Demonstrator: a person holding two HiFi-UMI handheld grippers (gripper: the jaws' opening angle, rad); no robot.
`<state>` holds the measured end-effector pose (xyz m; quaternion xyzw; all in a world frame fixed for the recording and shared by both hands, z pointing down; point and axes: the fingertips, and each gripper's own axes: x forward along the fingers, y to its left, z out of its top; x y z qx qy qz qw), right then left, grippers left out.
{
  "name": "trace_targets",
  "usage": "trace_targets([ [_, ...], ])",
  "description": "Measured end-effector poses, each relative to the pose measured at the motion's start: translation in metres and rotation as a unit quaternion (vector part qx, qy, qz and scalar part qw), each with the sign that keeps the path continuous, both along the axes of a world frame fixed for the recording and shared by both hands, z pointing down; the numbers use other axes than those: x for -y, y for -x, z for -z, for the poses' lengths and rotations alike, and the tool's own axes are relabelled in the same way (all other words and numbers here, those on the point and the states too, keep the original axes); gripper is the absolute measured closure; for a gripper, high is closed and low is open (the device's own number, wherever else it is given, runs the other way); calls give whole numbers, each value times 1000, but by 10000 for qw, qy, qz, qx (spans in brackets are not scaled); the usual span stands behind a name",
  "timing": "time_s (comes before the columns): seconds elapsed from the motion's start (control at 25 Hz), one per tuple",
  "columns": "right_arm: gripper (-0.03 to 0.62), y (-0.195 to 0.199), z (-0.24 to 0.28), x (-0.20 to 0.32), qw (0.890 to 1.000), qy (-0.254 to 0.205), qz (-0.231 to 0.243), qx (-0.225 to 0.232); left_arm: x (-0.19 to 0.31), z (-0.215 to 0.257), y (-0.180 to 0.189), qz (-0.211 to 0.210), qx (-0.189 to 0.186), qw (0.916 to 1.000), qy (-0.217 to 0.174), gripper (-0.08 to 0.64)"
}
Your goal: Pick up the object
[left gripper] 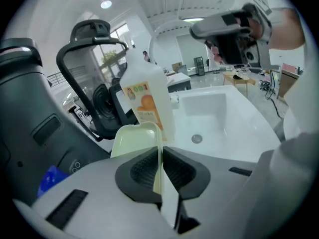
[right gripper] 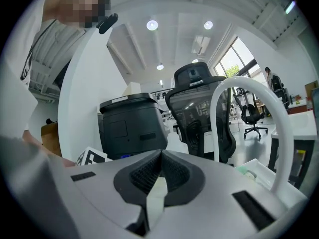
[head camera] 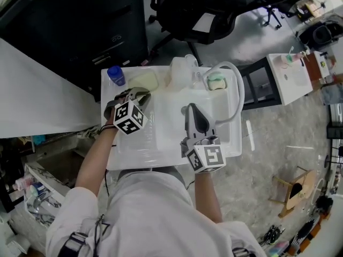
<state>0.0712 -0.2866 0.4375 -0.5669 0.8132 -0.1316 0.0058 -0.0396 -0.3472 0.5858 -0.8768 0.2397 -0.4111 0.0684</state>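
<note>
A pale yellow-green plastic tray (head camera: 147, 81) lies on the left ledge of the white sink unit (head camera: 161, 154). My left gripper (head camera: 139, 95) is shut on its near rim. In the left gripper view the tray (left gripper: 135, 137) runs forward from the jaws, and its edge is pinched between the black pads of my left gripper (left gripper: 160, 154). My right gripper (head camera: 191, 109) hovers over the sink basin. In its own view my right gripper (right gripper: 159, 157) is shut with nothing between its pads.
A translucent bottle (left gripper: 147, 99) with an orange label stands just beyond the tray. A blue-capped item (head camera: 116, 75) sits at the ledge's far left. A white arched faucet (head camera: 237, 92) and a green soap dish (head camera: 216, 81) are at the right. A black office chair (head camera: 198, 9) stands behind.
</note>
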Motion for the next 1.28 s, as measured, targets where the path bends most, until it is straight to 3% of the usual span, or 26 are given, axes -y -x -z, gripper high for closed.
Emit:
trace_targets([
  [0.2,586,3,18,-10,9998,-144,-79,-70,-15,55,12,451,-682,9961,-337,515],
  [0.4,586,11,32,-14,9995,-288,-35,-126,-29,106,34,822,-1172,9866,-777,517],
  [0.64,586,10,48,-28,9985,-461,-104,-276,-54,156,68,1231,-1768,9691,-1200,517],
  [0.96,586,11,59,-40,9973,-441,-287,-506,-78,194,113,1768,-2507,9413,-1410,517],
  [1.28,586,19,66,-43,9964,-509,-277,-620,-92,214,151,2217,-2901,9165,-1637,517],
])
